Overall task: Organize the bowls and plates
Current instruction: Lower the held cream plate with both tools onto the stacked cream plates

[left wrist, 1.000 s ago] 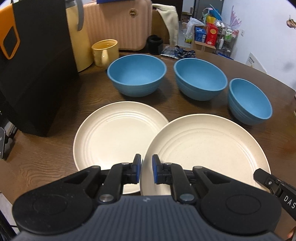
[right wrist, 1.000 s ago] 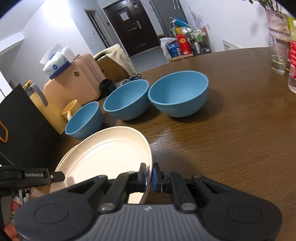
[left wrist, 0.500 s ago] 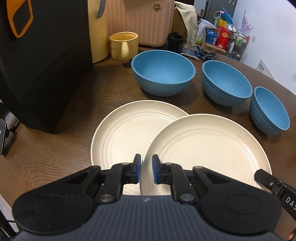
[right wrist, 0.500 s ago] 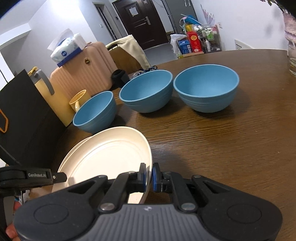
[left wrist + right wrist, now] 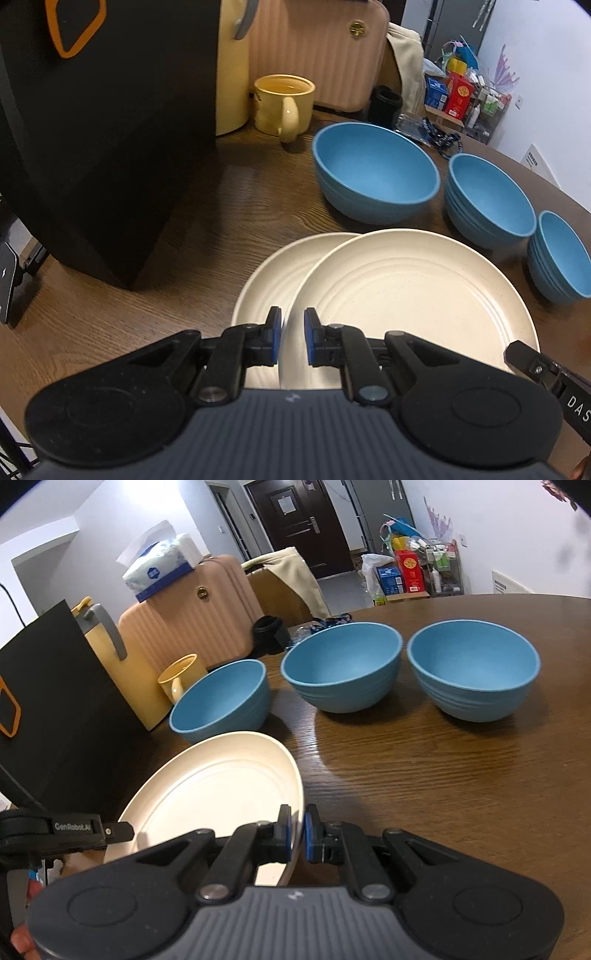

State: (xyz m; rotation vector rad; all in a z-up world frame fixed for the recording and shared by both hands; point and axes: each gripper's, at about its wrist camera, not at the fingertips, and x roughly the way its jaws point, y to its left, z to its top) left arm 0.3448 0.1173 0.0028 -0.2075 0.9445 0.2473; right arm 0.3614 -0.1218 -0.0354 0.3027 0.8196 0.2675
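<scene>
A cream plate [image 5: 406, 295] hangs just above the brown table [image 5: 221, 221], held by both grippers. My left gripper [image 5: 293, 338] is shut on its near rim. My right gripper [image 5: 297, 830] is shut on its right rim; one of its fingers [image 5: 546, 373] shows in the left wrist view. The held plate [image 5: 214, 794] overlaps a second cream plate [image 5: 273, 280] lying on the table, which is hidden in the right wrist view. Three blue bowls [image 5: 373, 177] [image 5: 487, 195] [image 5: 561, 251] stand in a row behind the plates.
A black bag [image 5: 92, 129] stands close on the left, with a yellow jug [image 5: 110, 664] and a yellow mug [image 5: 284, 103] behind it. A pink suitcase [image 5: 195, 616] with a tissue pack [image 5: 159, 565] is at the table's far edge. A hand [image 5: 22, 938] shows at the lower left.
Both grippers have carried the held plate to the left, so it now covers much more of the plate on the table. The black bag and mug are nearer.
</scene>
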